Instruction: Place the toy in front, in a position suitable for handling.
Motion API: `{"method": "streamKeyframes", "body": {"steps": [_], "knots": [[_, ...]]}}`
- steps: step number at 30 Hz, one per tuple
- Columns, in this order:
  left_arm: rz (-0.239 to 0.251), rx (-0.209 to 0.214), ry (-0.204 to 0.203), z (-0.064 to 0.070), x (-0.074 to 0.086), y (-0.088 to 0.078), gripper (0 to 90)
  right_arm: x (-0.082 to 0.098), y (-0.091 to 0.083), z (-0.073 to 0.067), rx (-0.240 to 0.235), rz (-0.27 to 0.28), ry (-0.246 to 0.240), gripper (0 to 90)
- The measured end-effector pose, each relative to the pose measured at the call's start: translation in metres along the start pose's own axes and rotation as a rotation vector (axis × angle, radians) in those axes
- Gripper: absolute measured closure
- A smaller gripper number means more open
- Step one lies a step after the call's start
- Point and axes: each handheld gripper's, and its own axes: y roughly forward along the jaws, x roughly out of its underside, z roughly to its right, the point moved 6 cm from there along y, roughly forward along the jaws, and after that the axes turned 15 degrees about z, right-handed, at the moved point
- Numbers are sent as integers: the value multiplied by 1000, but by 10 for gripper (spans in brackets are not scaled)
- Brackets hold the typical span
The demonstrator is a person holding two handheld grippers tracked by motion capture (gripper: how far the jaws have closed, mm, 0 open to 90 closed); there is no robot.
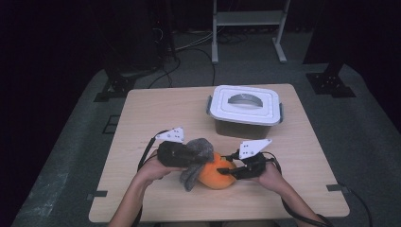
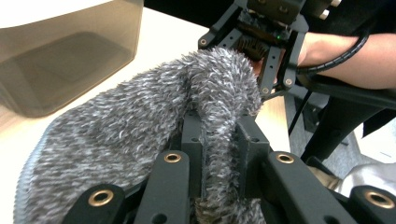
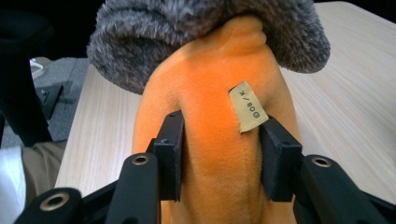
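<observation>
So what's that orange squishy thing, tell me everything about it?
It's an orange plush toy, soft and velvety, with a small tan tag sewn on. It lies on the wooden table in front of the lidded box. The right tool squeezes its end, and a fuzzy grey sock, pinched by the left tool, covers its other end.

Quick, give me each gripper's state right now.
Left gripper: shut on a fold of the grey fuzzy cloth.
Right gripper: shut on the orange plush toy, pads pressing its sides.
</observation>
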Motion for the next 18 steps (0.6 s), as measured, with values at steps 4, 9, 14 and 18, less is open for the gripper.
{"method": "streamKeyframes", "body": {"steps": [4,9,14,18], "knots": [[4,6,0,0,-1,3,764,7,-12,1,1,-1,3,566],[-8,17,-6,3,-1,13,763,13,-23,4,8,9,24,551],[-28,35,2,8,-3,25,763,0,-27,0,43,-24,54,314],[-37,55,16,12,-7,34,763,-13,-24,-5,46,-12,31,254]]}}
